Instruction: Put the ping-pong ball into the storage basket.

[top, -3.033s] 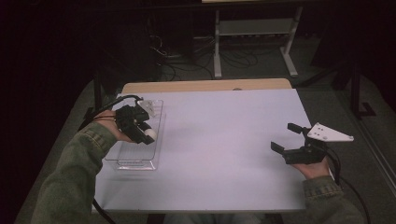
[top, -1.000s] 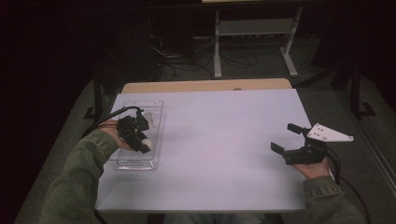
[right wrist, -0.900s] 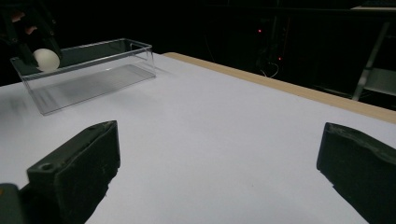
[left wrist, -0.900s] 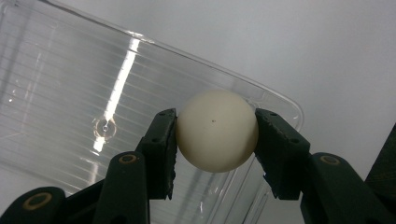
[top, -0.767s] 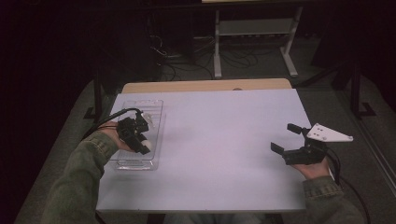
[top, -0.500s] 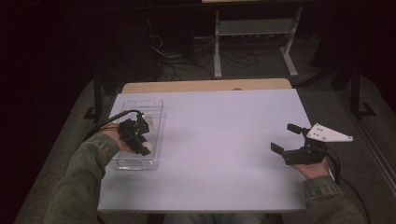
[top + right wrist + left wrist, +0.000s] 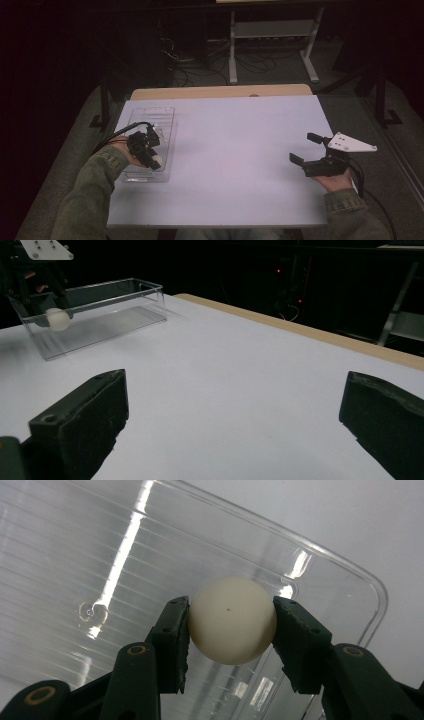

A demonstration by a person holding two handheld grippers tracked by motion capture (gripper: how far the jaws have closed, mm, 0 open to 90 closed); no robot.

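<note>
The left tool (image 7: pixel 151 152) reaches down into a clear plastic tray (image 7: pixel 165 116) that lies along the left edge of the white surface (image 7: pixel 235 150), its long side running from the near part of that edge toward the far left corner. Between the two black jaws it pinches a cream-white ball (image 7: pixel 232 619), one pad pressed against each side of it, as the left gripper view shows. The ball sits in the near half of the tray, over its ribbed transparent floor, close to a rounded corner of the tray wall (image 7: pixel 367 580); whether the ball touches the floor or is held just above it cannot be told. From the right gripper view the ball (image 7: pixel 56 319) shows through the tray's clear side wall, beneath the left tool (image 7: pixel 35 277). The right tool (image 7: pixel 306 149) is near the right edge of the surface, well apart from the tray, its jaws spread wide with nothing between them and only bare surface ahead of them.
</note>
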